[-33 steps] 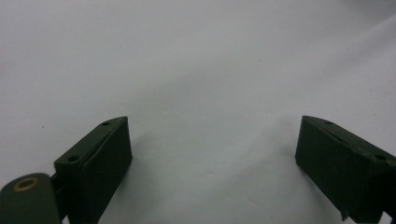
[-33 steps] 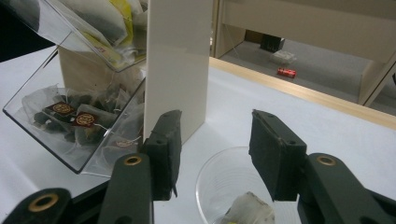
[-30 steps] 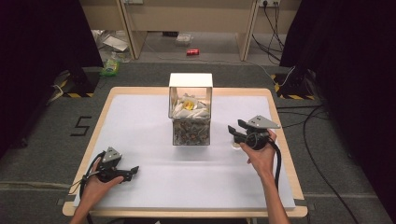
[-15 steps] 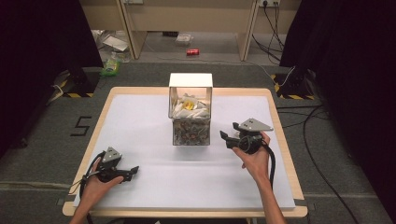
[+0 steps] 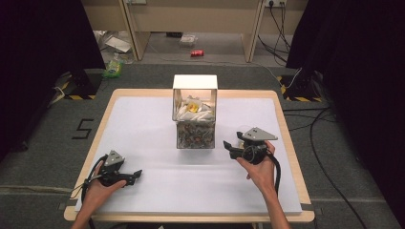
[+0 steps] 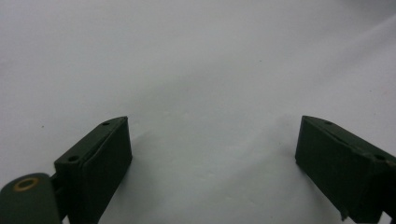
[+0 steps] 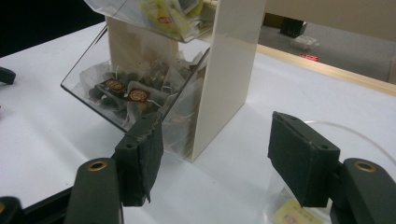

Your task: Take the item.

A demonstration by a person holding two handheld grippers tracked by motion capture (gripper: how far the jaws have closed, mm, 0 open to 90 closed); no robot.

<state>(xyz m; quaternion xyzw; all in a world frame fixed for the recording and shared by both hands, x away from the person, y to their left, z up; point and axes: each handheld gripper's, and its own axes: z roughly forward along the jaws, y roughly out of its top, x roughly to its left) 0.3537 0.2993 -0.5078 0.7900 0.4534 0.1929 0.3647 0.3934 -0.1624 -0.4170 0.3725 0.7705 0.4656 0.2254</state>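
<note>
A: How are your right tongs (image 5: 227,144) standing?

B: I'm holding them wide apart and gripping nothing; their jaws have just been opening. Just ahead of them, the clear tea-bag dispenser (image 5: 195,112) is sitting, its cream side wall (image 7: 231,70) facing me in the right gripper view and its slanted lower bin (image 7: 135,95) of tea bags jutting out past my near jaw. A clear round cup (image 7: 322,186) with a yellow tea bag (image 7: 294,213) in it is lying right under my other jaw.

A: And the left tongs (image 5: 137,173)?

B: Also gaping and holding nothing, resting near the front edge, well apart from the dispenser.

A: Room to move?

B: Bare white worktop (image 5: 143,124) is lying open between both tongs. Beyond my right tongs, the wooden edge (image 5: 285,138) is running close.
</note>
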